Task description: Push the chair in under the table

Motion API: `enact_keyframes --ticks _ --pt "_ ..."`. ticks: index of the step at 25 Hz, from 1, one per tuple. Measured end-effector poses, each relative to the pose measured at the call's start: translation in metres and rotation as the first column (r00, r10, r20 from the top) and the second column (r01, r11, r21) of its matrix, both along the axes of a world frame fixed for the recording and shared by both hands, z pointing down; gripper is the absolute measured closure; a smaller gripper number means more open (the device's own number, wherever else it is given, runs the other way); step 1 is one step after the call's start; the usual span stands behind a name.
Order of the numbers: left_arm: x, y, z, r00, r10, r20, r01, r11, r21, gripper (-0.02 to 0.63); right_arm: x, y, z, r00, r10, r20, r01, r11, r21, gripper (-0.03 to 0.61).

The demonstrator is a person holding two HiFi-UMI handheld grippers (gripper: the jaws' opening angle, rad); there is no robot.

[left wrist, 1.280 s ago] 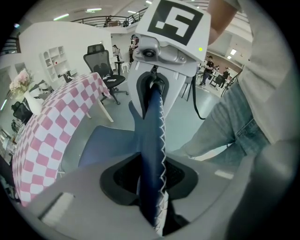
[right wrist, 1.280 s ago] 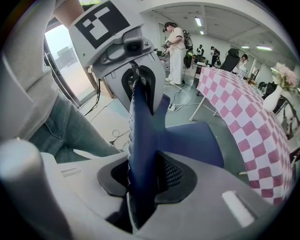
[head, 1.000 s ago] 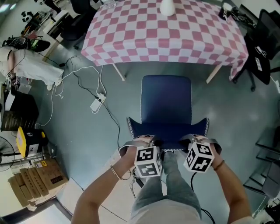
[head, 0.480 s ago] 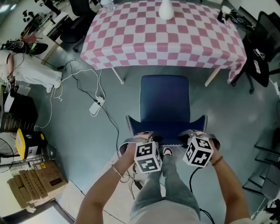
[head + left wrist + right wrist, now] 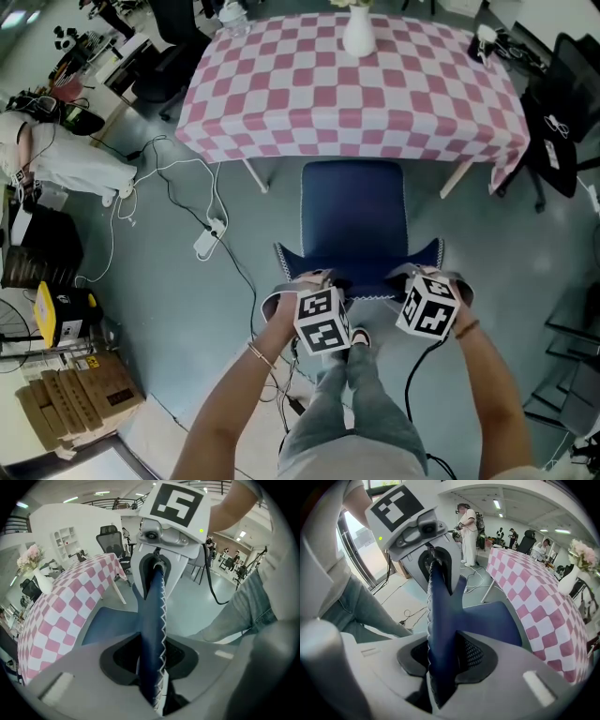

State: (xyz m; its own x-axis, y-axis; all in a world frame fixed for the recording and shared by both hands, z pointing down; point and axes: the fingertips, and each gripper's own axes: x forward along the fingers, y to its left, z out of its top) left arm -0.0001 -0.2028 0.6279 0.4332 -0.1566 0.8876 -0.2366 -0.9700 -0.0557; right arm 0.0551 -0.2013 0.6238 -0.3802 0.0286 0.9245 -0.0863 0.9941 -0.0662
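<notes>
Clamping one chair [image 5: 353, 211] before one table [image 5: 309, 89]: left gripper [image 5: 322, 281], right gripper [image 5: 410, 277]

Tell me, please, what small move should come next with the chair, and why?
Probably push the chair straight ahead toward the table, both tools moving evenly. The left tool and right tool are each shut on the top edge of the backrest, and in the head view nearly the whole seat lies short of the table's near edge.
</notes>
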Motion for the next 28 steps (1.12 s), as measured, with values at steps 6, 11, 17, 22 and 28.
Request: enact_keyframes --ticks 6,11,17,22,28 --pt "-0.003 -0.018 0.0 1.0 -0.002 -0.011 0.002 1.0 0.012 0.517 -0.003 -0.017 0.0 1.0 0.005 0.004 -0.005 1.0 0.006 0.468" --pt "-0.006 -0.042 0.0 0.999 -0.03 -0.016 0.031 0.999 0.036 0.514 -0.006 -0.039 0.001 1.0 0.018 0.009 -0.018 1.0 0.02 0.468" --pt "-0.009 -0.065 -0.002 0.999 -0.033 -0.021 0.034 0.998 0.054 0.509 -0.009 -0.062 -0.001 0.999 0.032 0.018 -0.033 0.998 0.051 0.468" --pt "-0.009 -0.086 -0.002 0.999 -0.036 -0.023 0.038 0.997 0.062 0.511 -0.009 -0.082 0.0 0.999 0.032 0.02 -0.033 0.998 0.045 0.468" --pt "-0.009 -0.116 -0.002 0.999 -0.041 -0.023 0.043 0.996 0.082 0.511 -0.01 -0.112 -0.001 0.999 0.036 0.029 -0.038 0.998 0.059 0.468"
